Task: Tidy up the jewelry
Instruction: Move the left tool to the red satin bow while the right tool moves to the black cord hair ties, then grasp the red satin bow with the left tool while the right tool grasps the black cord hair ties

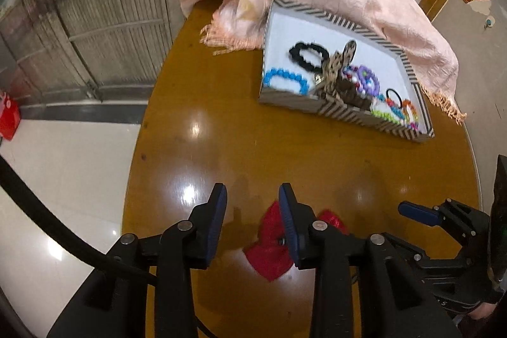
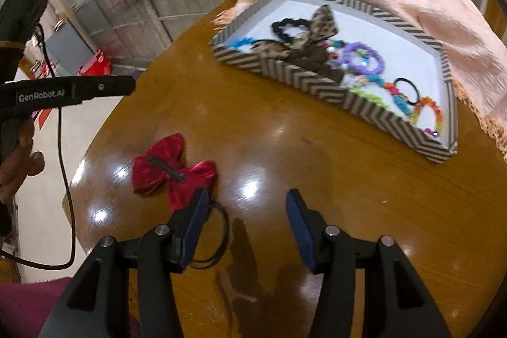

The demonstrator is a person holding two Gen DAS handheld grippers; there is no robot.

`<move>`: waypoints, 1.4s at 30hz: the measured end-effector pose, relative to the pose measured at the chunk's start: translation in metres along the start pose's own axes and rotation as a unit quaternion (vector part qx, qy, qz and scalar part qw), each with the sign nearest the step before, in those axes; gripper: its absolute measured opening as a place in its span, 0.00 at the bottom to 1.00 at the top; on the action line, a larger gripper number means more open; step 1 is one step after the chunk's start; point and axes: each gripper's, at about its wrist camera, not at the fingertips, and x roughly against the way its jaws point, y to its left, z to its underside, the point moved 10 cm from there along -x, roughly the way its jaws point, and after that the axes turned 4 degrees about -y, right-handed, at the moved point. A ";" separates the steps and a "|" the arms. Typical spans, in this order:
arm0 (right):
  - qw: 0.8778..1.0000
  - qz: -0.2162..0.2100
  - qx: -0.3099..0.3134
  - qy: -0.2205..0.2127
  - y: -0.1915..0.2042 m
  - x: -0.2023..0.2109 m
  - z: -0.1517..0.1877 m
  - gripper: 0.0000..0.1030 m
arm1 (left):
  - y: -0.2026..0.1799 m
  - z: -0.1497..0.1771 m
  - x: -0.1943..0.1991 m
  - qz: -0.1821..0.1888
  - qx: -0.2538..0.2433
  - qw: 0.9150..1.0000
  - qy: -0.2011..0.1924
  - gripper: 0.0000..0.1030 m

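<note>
On the table (image 2: 317, 179) lies a light, floppy, slippery red bow (image 2: 174, 173), best pinched at its stiff centre clip, beneath both empty, part-open grippers, left (image 1: 252, 195) and right (image 2: 247, 205).

Bright overhead glare on glossy table (image 1: 202, 103) (slight motion blur, fisheye-bent edges)

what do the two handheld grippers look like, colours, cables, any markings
Both the left gripper and right gripper are matte black with silver pivot pins and dark blue ribbed finger pads. The left one carries white "GenRobot.AI" lettering and a black cable.
</note>
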 end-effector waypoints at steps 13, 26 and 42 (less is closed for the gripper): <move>1.000 0.007 -0.003 0.022 0.004 -0.001 0.022 0.52 | -0.034 0.034 -0.005 0.061 -0.101 0.993 0.022 0.27; 0.999 0.023 -0.029 0.029 -0.002 0.001 0.039 0.54 | -0.047 0.062 -0.013 0.098 -0.259 0.959 0.056 0.27; 0.998 0.019 -0.042 0.043 -0.001 -0.012 0.046 0.54 | -0.064 0.065 -0.051 0.106 -0.370 0.919 0.091 0.27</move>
